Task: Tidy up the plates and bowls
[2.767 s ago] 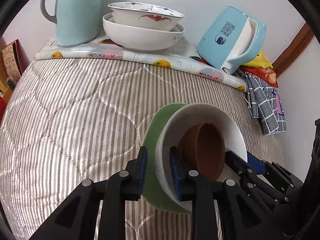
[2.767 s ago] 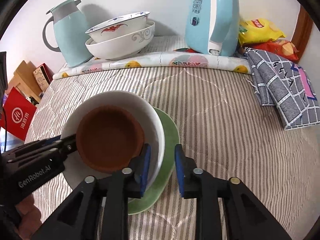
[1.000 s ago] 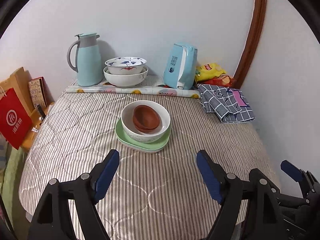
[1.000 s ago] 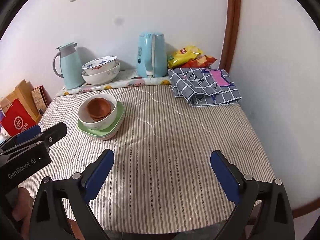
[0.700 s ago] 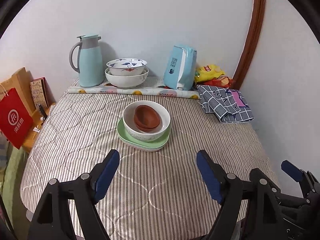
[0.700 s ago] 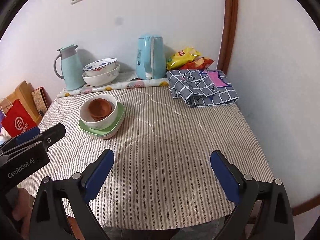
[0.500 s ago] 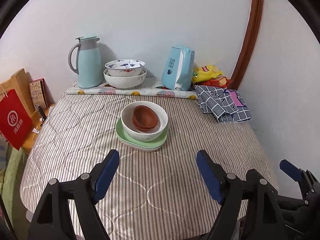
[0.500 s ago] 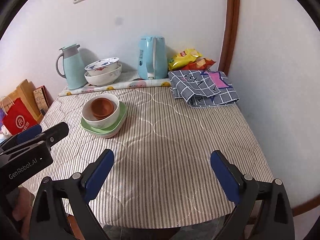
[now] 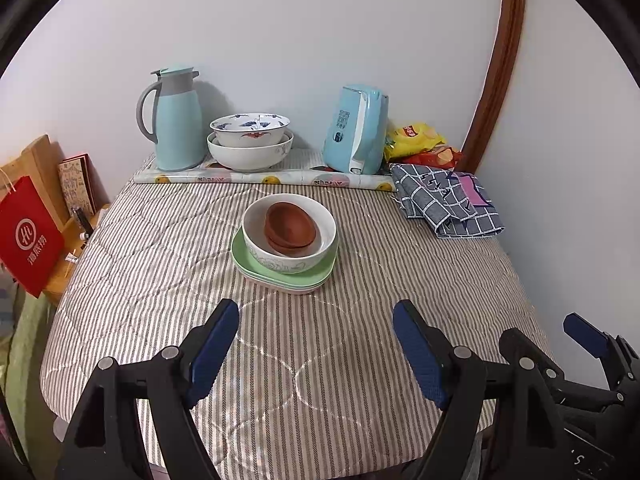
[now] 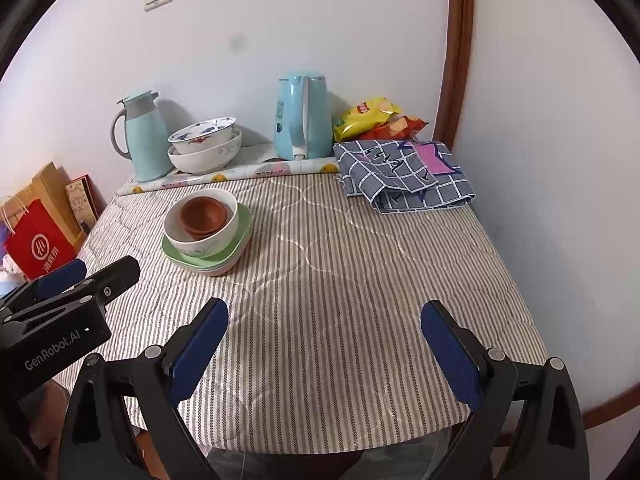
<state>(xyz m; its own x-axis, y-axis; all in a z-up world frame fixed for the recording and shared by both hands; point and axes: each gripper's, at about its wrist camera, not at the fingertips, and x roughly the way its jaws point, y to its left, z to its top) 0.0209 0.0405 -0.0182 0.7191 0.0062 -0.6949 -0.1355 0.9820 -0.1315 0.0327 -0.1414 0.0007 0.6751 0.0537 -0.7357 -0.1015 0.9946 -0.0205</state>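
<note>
While both tools are hanging back over the near edge of the desk, the stacking step is looking finished; the nested pile is sitting well ahead of the left tool, slightly left of its centre line, and ahead and to the left of the right tool; the green plates are lying at the bottom, the white bowl is resting on them, and the brown bowls are nesting inside it; the left tool is standing spread wide with nothing between its pads, and the right tool is likewise gaping and holding nothing. Further ahead, by the wall, two larger bowls are sitting nested between a flask and a kettle; judging by this, little is remaining, and any next move would be calling for a long reach forward to the pile or simply a stop. Compared with a few seconds earlier, when both tools were pinching the plate rims close up, they are now sitting far back and open, and the pile is lying free on the desk.
</note>
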